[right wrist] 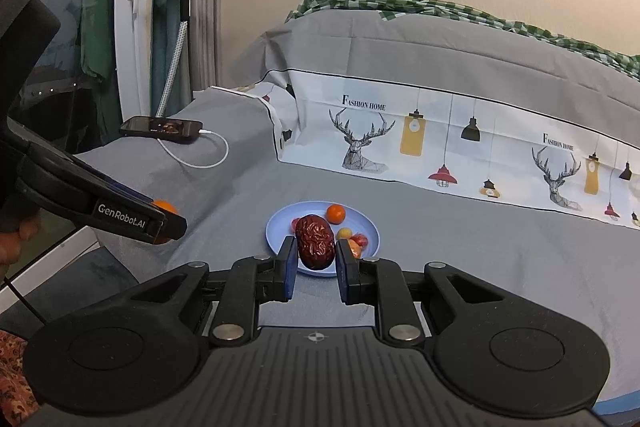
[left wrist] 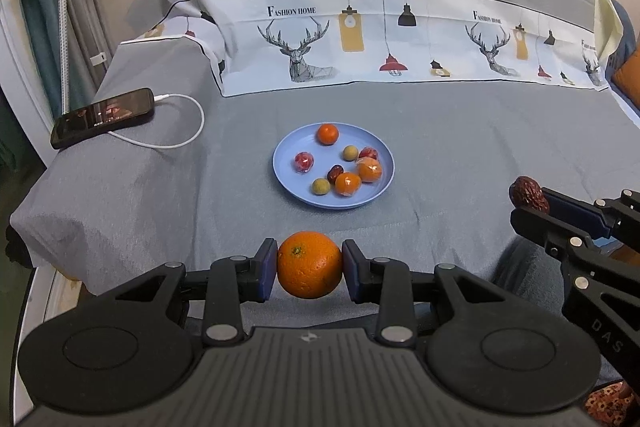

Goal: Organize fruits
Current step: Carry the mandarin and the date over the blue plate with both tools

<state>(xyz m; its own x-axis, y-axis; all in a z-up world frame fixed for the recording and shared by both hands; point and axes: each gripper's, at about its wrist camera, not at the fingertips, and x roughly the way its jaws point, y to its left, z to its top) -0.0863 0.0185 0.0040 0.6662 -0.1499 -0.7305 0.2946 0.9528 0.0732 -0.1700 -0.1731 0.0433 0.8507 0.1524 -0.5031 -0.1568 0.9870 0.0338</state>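
My left gripper [left wrist: 309,264] clamps an orange [left wrist: 309,264], my right gripper [right wrist: 316,263] a dried red date [right wrist: 315,241], short of the blue plate [left wrist: 288,187]; bedding [left wrist: 400,27] reads "FASHION HOME", gripper side "GenRobot.AI".

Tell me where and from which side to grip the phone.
Take the phone across its narrow width, near the end away from the white cable, coming from above: it lies flat on the grey bedding, so only its long edges offer purchase.
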